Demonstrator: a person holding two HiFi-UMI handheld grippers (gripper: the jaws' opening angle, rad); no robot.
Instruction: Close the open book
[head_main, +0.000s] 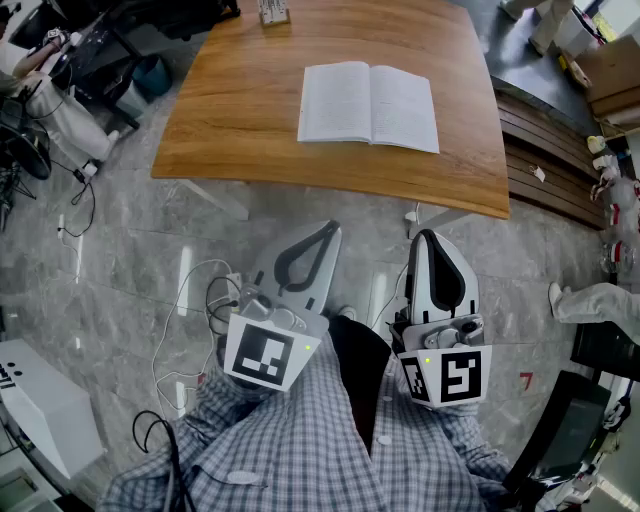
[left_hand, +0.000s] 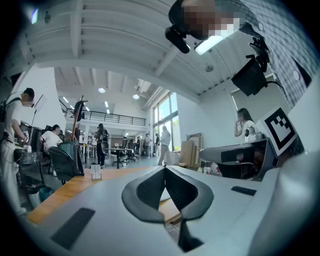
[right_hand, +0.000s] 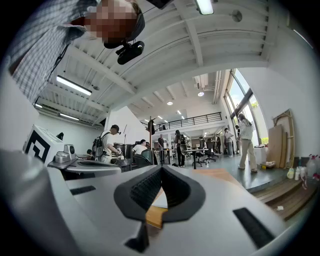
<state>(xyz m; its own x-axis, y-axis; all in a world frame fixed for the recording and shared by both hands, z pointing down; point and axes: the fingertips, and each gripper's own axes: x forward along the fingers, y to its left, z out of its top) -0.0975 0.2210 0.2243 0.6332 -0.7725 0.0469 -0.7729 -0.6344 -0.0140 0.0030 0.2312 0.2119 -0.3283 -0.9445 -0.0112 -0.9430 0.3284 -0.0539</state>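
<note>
Right claw (right_hand: 161, 169) closed, dark pads meeting tip to tip with nothing between them, pointing level. Through the gap under the tips: edge of the wooden table (right_hand: 156, 216) with a white patch (right_hand: 167, 200) on it, too little visible to ID. More tabletop shows past the claw. Left claw (right_hand: 107, 169) sits side-on at frame left with its marker cube (right_hand: 39, 144); can't read its jaws from here. Checked sleeve (right_hand: 40, 45) and head camera (right_hand: 130, 51) overhead. Background is an open hall with a mezzanine railing (right_hand: 192, 120), one person standing (right_hand: 246, 142) at right by the windows and several more at desks further back.
</note>
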